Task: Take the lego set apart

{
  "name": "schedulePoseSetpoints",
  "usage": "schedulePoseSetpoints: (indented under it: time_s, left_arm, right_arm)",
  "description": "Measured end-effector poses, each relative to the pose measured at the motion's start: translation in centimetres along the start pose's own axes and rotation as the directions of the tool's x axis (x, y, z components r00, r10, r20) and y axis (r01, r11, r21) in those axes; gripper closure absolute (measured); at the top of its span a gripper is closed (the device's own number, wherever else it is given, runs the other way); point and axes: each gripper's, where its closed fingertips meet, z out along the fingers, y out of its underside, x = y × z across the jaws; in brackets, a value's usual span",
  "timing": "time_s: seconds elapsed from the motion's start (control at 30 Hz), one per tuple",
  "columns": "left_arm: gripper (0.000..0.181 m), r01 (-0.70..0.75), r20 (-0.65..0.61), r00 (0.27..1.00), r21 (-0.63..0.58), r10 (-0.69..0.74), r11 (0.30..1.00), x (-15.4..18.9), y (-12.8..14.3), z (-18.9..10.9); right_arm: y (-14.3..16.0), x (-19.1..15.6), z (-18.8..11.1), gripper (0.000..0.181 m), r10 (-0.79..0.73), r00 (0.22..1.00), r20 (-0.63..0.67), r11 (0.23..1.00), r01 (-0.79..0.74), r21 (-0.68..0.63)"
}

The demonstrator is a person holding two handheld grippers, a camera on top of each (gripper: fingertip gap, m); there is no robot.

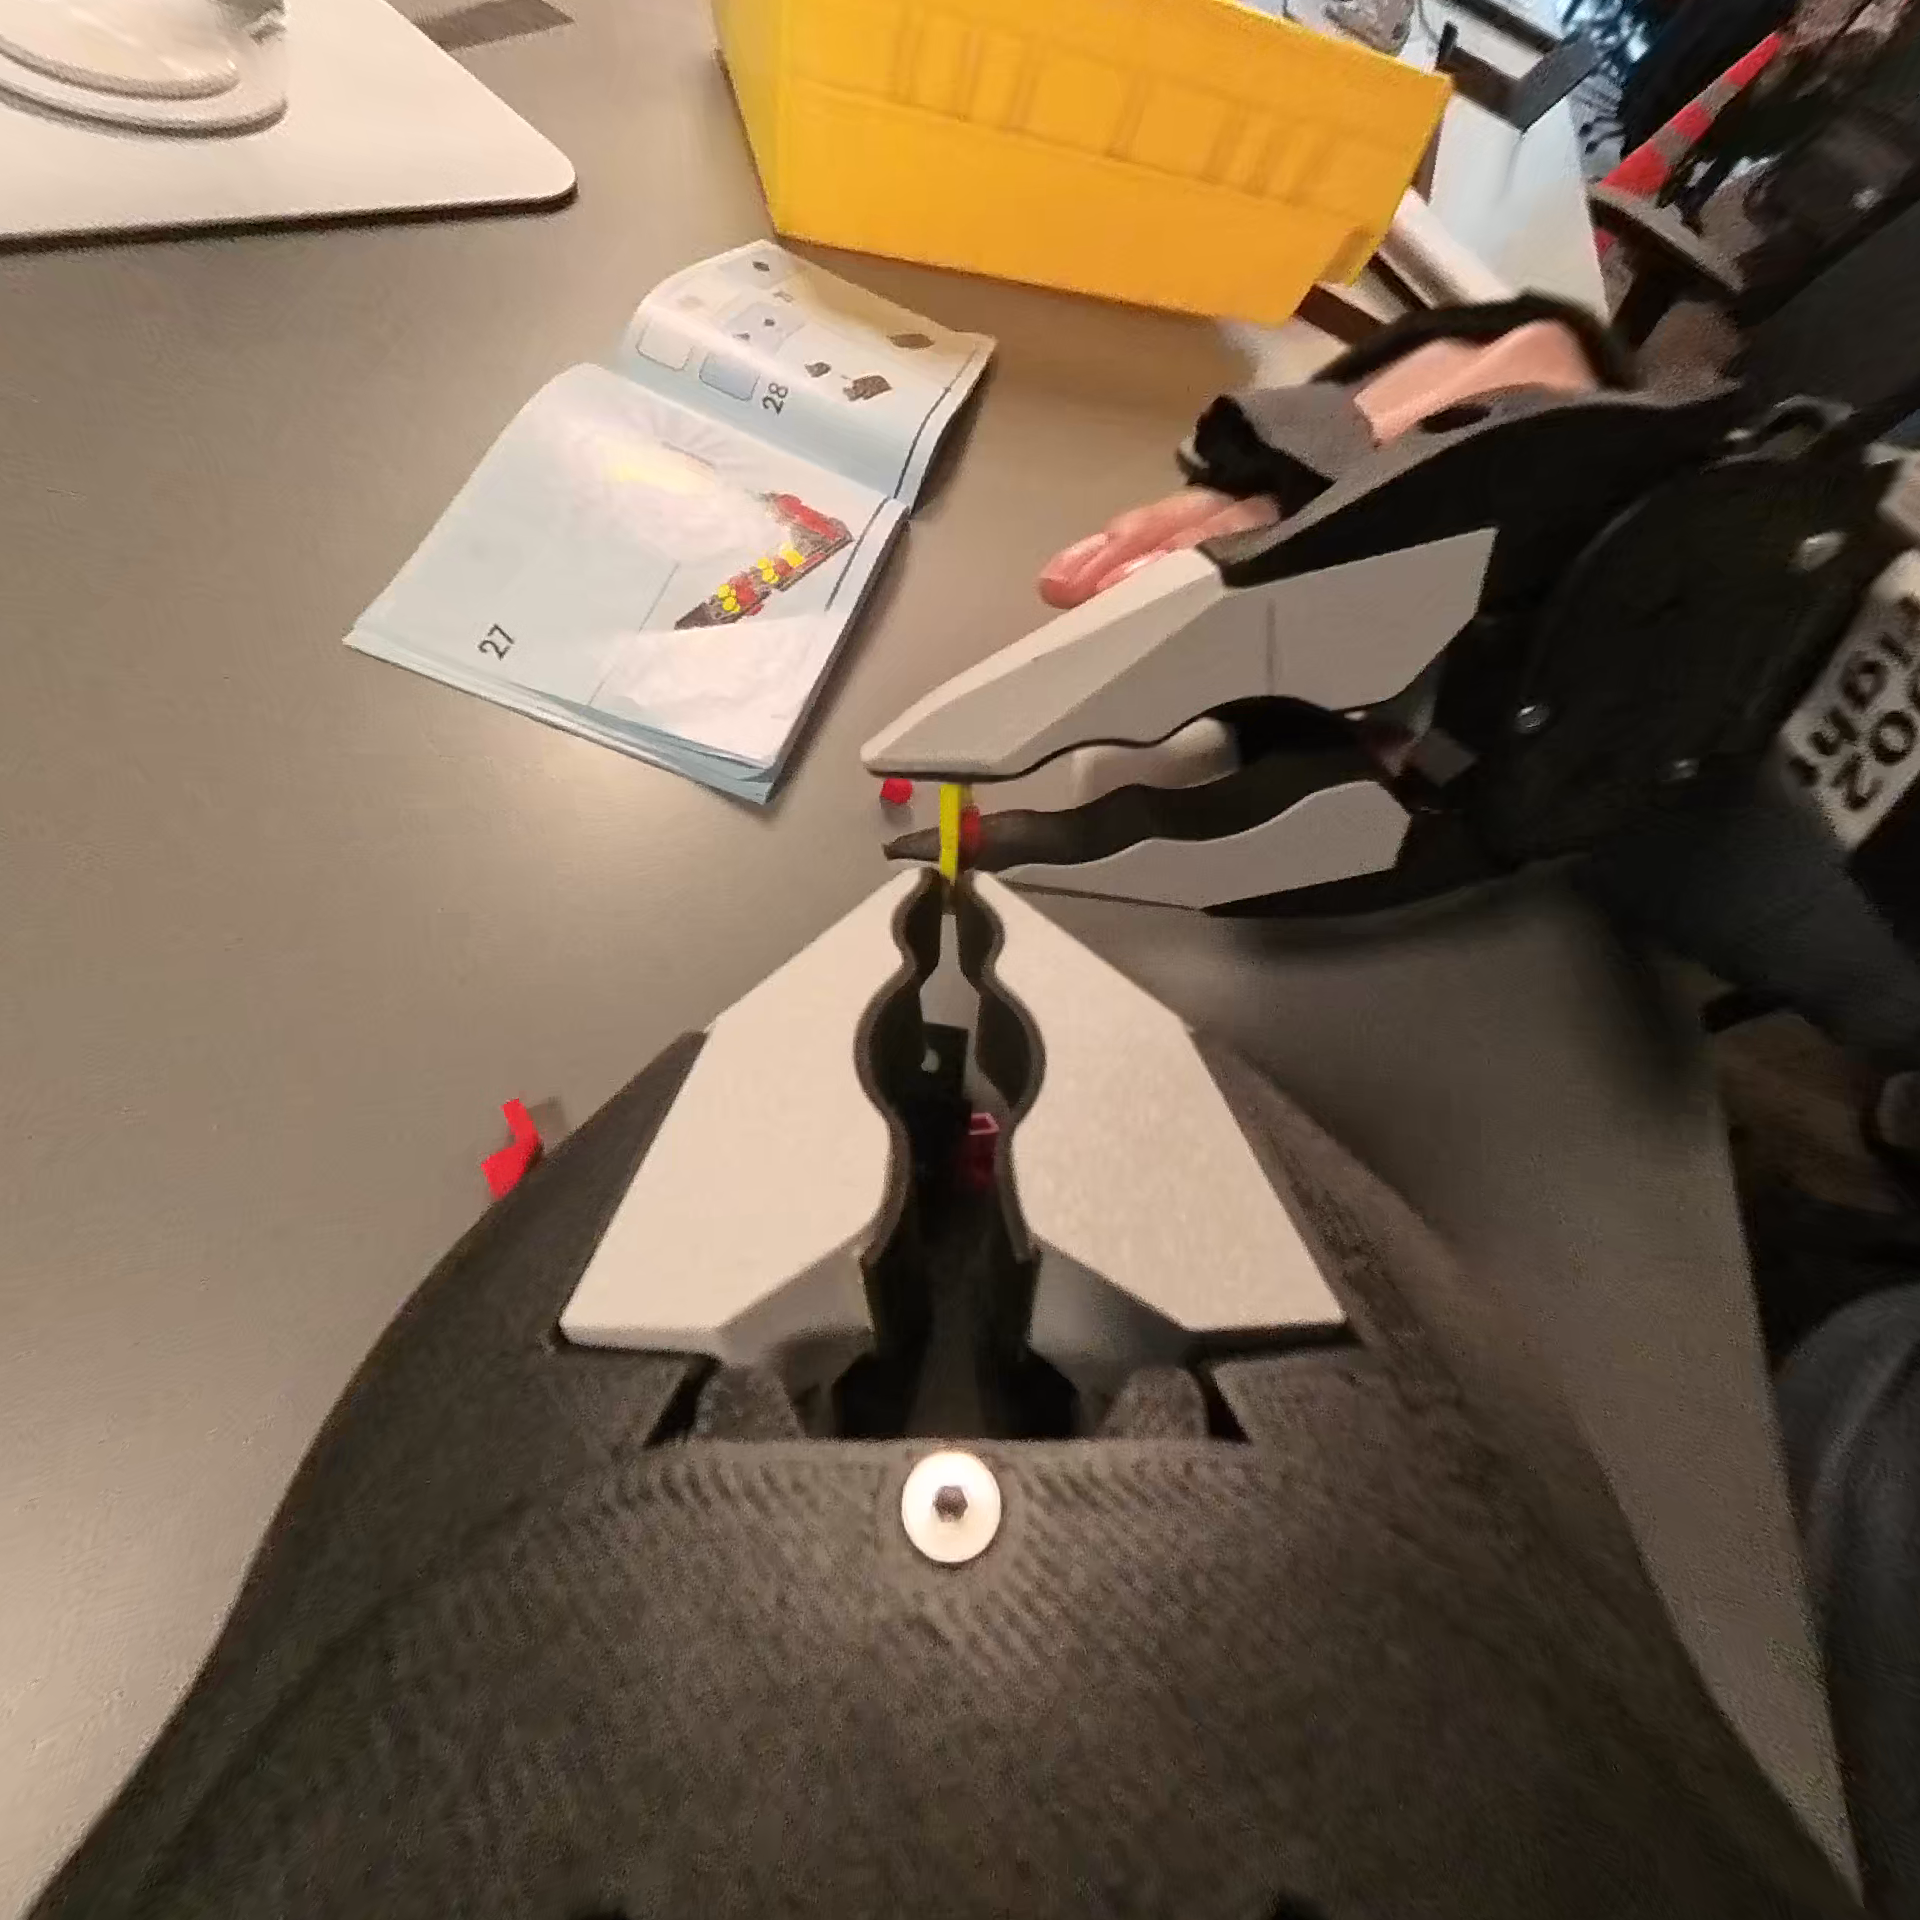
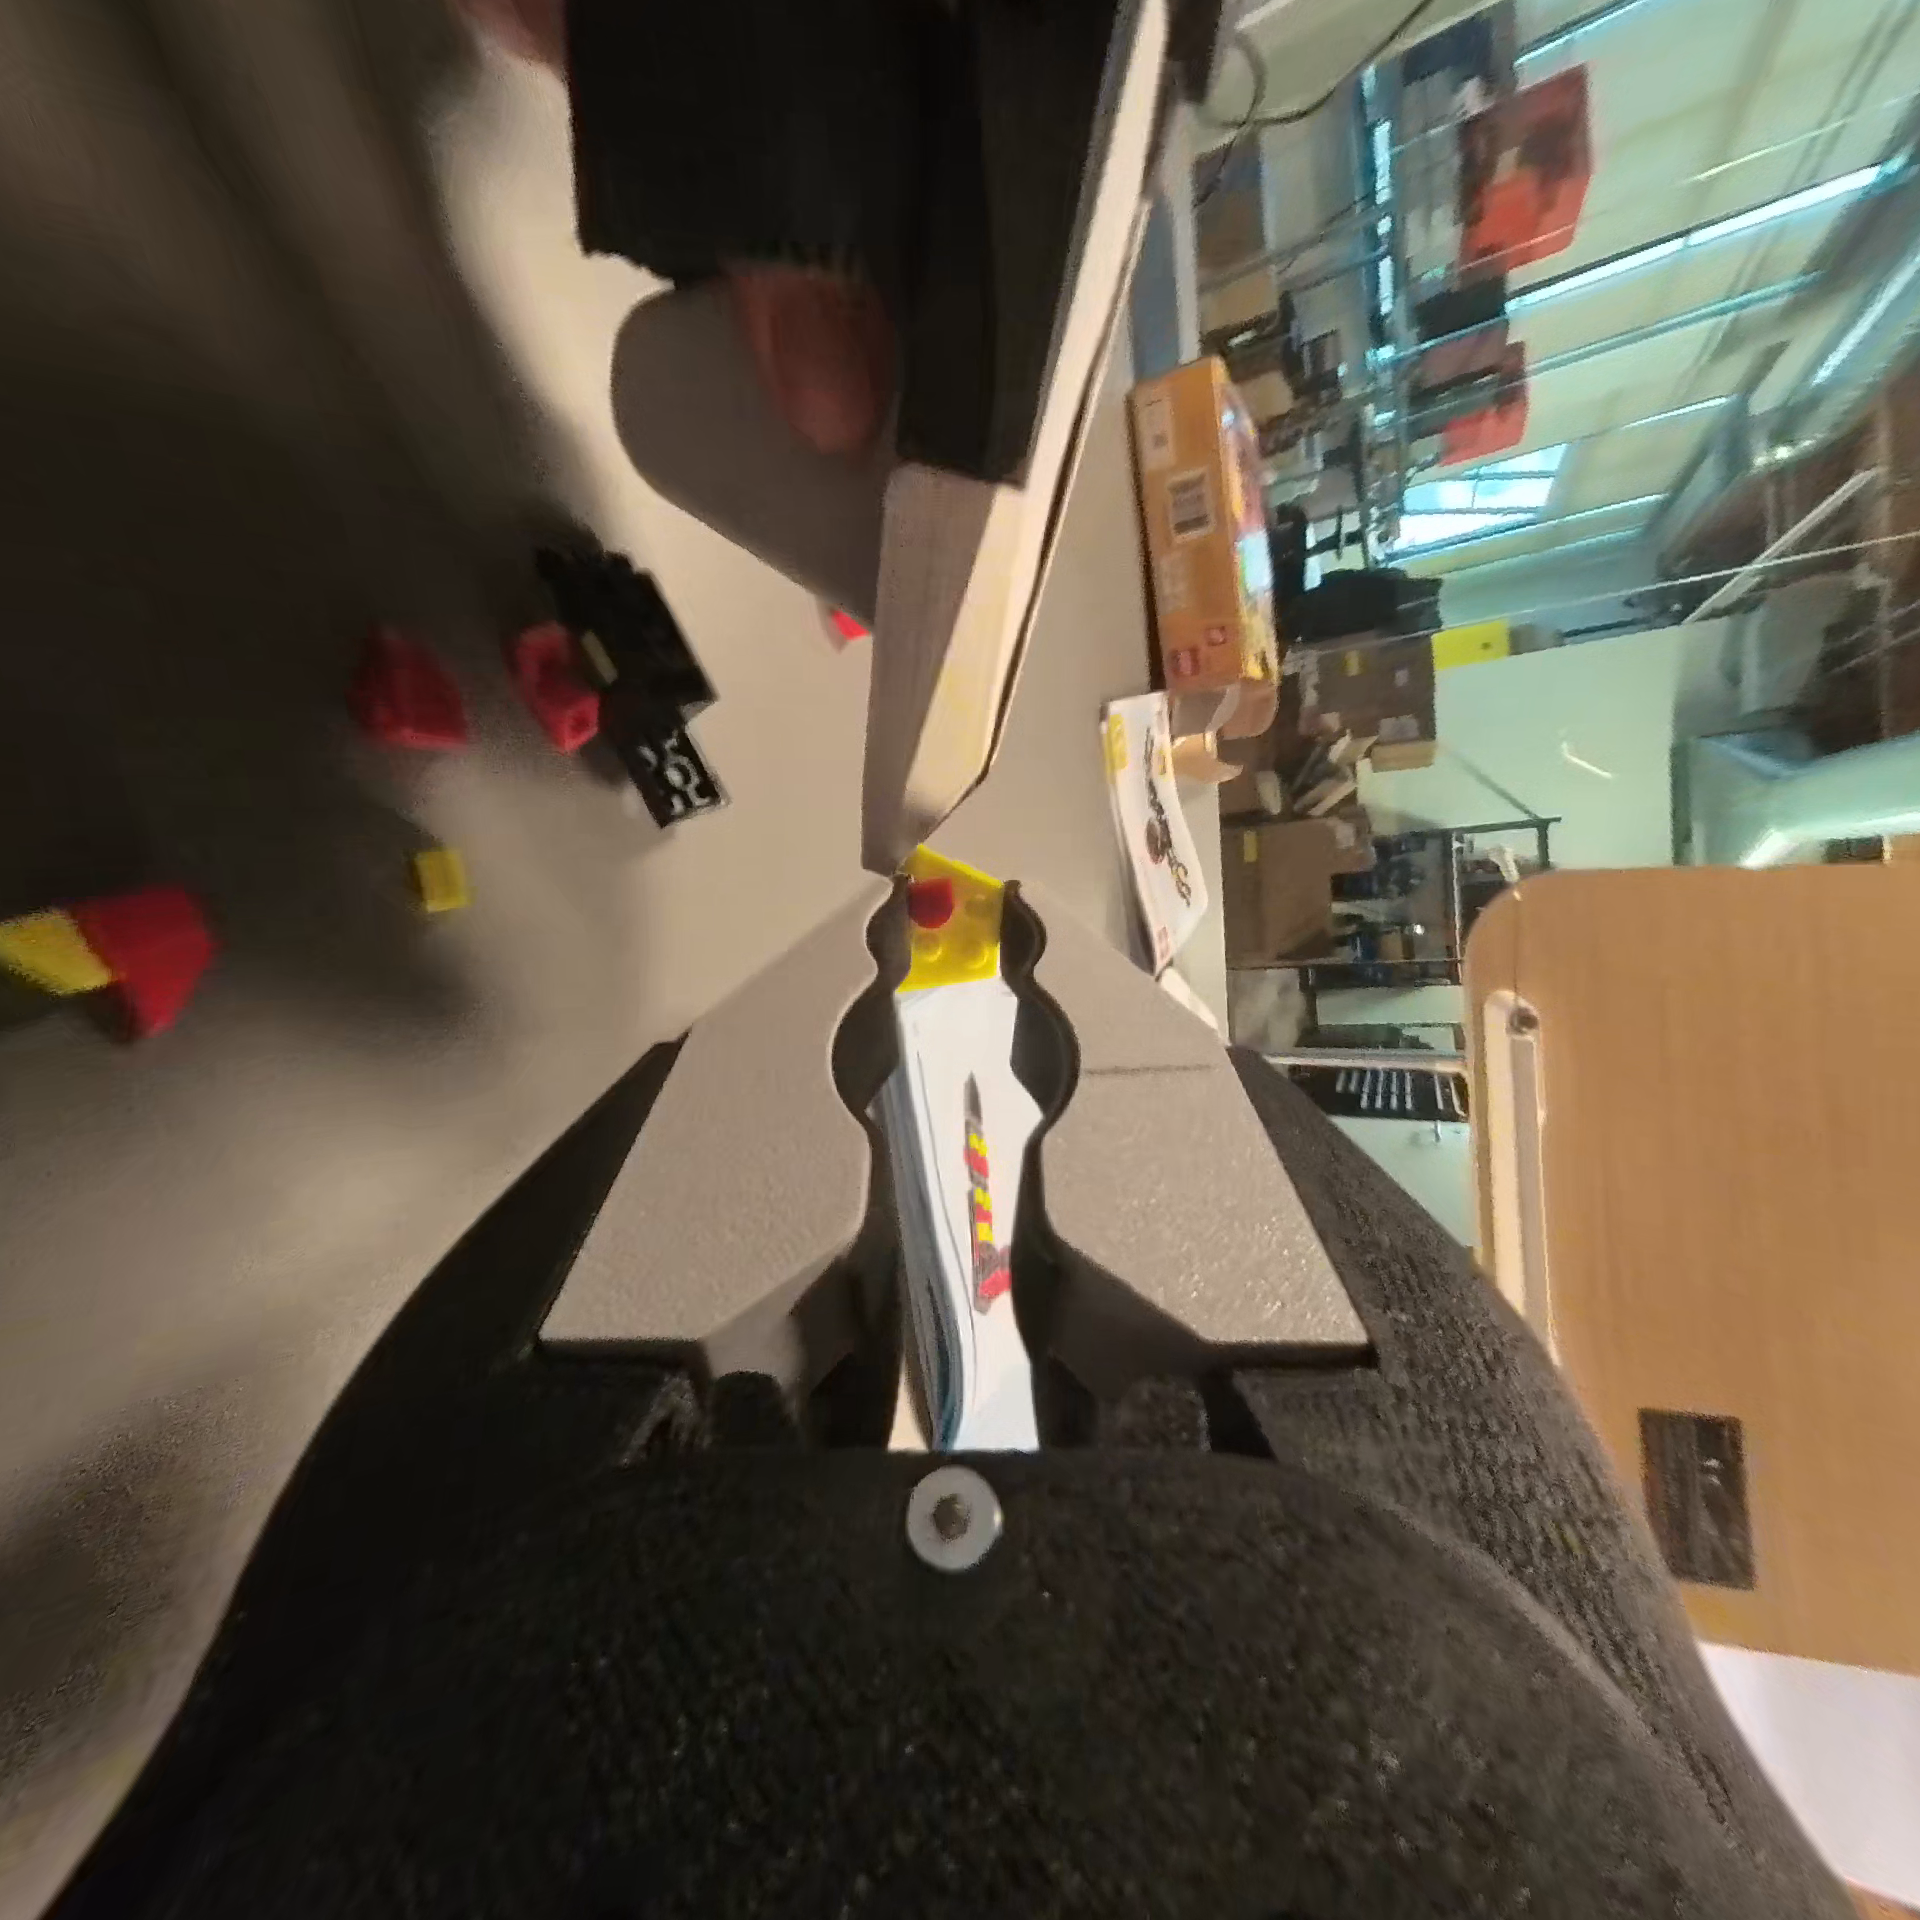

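**Two grippers pinch one small yellow plate above a grey table**

Both grippers meet at a thin yellow lego plate (image 1: 950, 844) held in the air over the grey table (image 1: 260, 727). The left gripper (image 1: 943, 883) has its fingers drawn almost together, nipping the plate's lower edge at the very tips. The right gripper (image 1: 940, 816), coming in from the right side with a person's hand (image 1: 1153, 540) behind it, is closed narrowly on the same plate from across. In the right wrist view the plate (image 2: 954, 930) shows its studded face, with a small red piece (image 2: 930, 899) sitting on it, caught between the right gripper's (image 2: 951, 888) tips while the left gripper's finger (image 2: 935, 665) presses in from above.

An open instruction booklet (image 1: 675, 540) lies towards the far side of the table, just before a yellow box (image 1: 1081, 145). Two tiny red pieces rest on the table: one (image 1: 896, 792) just beside the booklet's near corner, one (image 1: 514, 1148) nearer, by the left gripper's body.

The right wrist view also shows loose parts on the table: a black and red cluster (image 2: 613, 686), a red brick (image 2: 407, 691), a small yellow brick (image 2: 442, 878) and a red and yellow block (image 2: 114, 961), all blurred.
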Motion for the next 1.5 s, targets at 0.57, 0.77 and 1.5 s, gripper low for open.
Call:
schedulePoseSetpoints:
  time_s: [0.57,0.77,1.5]
  left_arm:
    - [0.18,-0.075,0.085,0.993,-0.072,0.081,0.995,-1.3,1.7,0.7]
    - [0.18,0.026,0.126,0.992,-0.061,-0.018,0.998,-3.2,1.7,-0.5]
    - [0.166,0.533,0.82,0.435,0.098,-0.371,0.84,-13.0,11.3,-32.2]
  right_arm:
    - [0.5,-1.6,-0.9,0.156,0.332,0.916,0.226,0.935,-0.351,0.047]
    - [2.8,-2.3,-0.8,0.148,0.466,0.85,0.244,0.876,-0.483,0.009]
    - [5.0,-2.9,-1.5,0.163,0.8,0.496,0.337,0.57,-0.803,-0.172]
